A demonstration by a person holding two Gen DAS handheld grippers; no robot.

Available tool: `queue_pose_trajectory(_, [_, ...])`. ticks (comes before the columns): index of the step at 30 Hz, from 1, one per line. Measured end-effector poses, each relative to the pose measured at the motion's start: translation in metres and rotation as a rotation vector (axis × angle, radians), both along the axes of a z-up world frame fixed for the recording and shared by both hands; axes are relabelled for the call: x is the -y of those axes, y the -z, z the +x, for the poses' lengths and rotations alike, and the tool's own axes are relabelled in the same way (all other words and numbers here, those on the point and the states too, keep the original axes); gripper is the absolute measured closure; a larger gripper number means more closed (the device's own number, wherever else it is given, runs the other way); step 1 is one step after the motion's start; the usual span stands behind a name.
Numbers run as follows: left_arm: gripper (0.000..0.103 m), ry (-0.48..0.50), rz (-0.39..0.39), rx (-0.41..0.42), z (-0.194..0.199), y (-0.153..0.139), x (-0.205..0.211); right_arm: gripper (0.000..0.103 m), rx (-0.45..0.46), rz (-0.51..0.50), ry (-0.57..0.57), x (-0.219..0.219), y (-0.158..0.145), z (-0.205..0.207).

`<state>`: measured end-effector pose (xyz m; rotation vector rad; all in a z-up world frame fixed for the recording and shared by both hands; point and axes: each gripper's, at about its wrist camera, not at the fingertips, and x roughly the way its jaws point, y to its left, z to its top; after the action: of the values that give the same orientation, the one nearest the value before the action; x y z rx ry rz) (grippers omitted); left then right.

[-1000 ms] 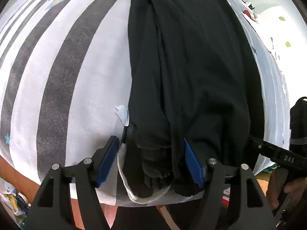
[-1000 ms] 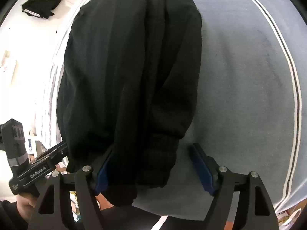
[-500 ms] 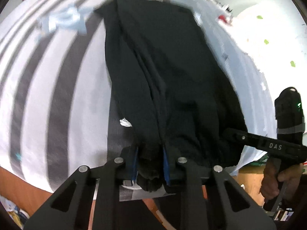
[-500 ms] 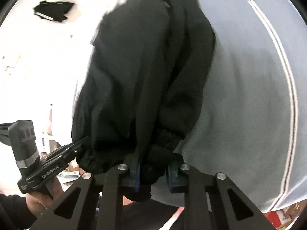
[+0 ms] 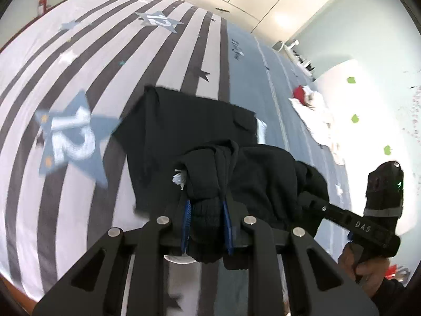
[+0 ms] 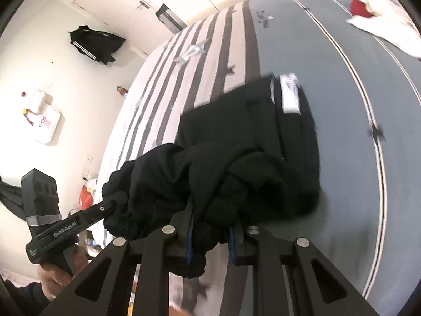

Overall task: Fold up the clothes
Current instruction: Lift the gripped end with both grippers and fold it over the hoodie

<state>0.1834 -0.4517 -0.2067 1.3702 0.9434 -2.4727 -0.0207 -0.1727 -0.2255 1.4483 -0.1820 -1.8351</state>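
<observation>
Both the left gripper (image 5: 205, 220) and right gripper (image 6: 210, 242) clamp the black trousers' (image 5: 200, 131) cuffs above the bed (image 5: 79, 65).

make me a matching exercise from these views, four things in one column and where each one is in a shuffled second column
Things:
1. black trousers
2. left hand-held gripper
3. white cloth with a red patch
4. black jacket

Places or states:
A. hanging on the wall
B. lying at the far side of the bed
C. shut on an elastic cuff
D. partly lifted off the striped bedspread

Pairs: 1-D, 2-C, 3-B, 4-A
</observation>
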Motion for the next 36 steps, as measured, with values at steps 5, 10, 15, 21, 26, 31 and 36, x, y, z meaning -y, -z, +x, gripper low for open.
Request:
queue_pose_trajectory(5, [0.085, -0.014, 0.056, 0.105, -0.070, 0.036, 0.034, 0.085, 0.080, 0.073, -0.019, 0.036, 0.057, -0.049])
queue_pose_trajectory(10, [0.085, 0.002, 0.048, 0.167, -0.081, 0.040, 0.033, 0.085, 0.169, 0.105, -0.042, 0.052, 0.090, -0.082])
queue_pose_trajectory(15, [0.085, -0.026, 0.076, 0.162, -0.053, 0.020, 0.019, 0.085, 0.181, 0.058, -0.060, 0.032, 0.071, -0.061])
queue_pose_trajectory(21, [0.085, 0.016, 0.109, 0.228, 0.019, -0.013, -0.031, 0.085, 0.233, 0.045, -0.078, -0.017, 0.037, 0.005])
queue_pose_trajectory(26, [0.085, 0.083, 0.162, 0.320, 0.051, -0.009, -0.053, 0.085, 0.335, 0.140, -0.077, -0.050, 0.040, 0.059])
queue_pose_trajectory(31, [0.085, 0.103, 0.144, 0.331, 0.045, 0.002, -0.043, 0.085, 0.285, 0.177, -0.098, -0.042, 0.050, 0.070])
queue_pose_trajectory(36, [0.085, 0.059, 0.088, 0.306, 0.005, 0.034, -0.015, 0.085, 0.230, 0.179, -0.081, -0.006, 0.081, 0.036])
